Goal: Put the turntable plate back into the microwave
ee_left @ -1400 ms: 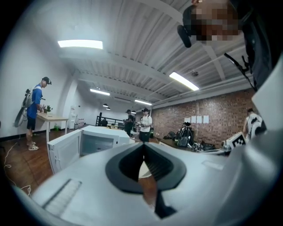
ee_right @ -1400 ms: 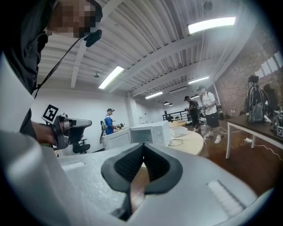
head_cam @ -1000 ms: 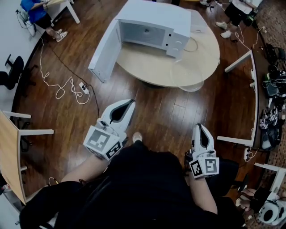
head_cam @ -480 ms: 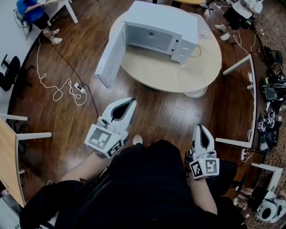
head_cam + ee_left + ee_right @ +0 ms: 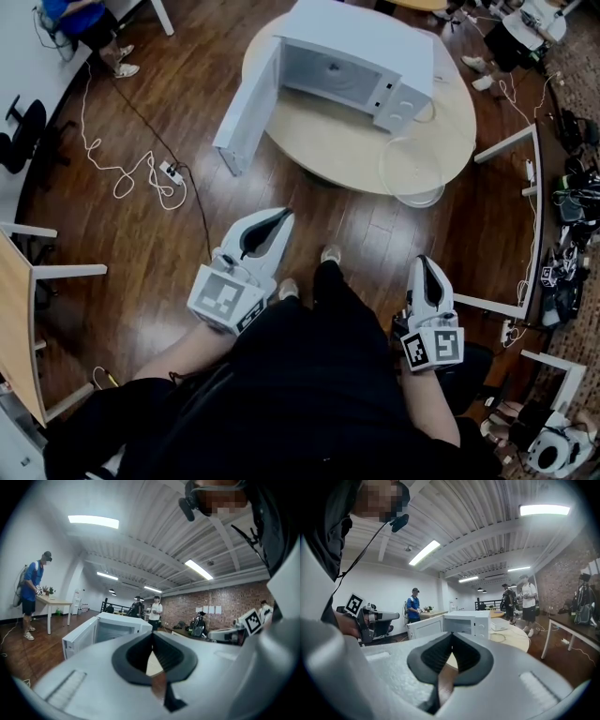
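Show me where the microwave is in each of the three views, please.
Head view: the microwave is at the top centre, standing on the round table.
Left gripper view: the microwave is left of centre, at mid-height.
Right gripper view: the microwave is near the centre.
Shared landmark: the person in a blue top is to the left of the microwave in every view.

Glossy wooden floor point(image 5: 356, 234); matt wooden table point(image 5: 319, 141); clear glass turntable plate point(image 5: 410, 169).

There are one white box-shaped microwave point(image 5: 364, 39), one clear round glass turntable plate point(image 5: 410, 169), one round pale wooden counter point(image 5: 319, 133) and two white plastic claws point(image 5: 280, 216) point(image 5: 424, 263).
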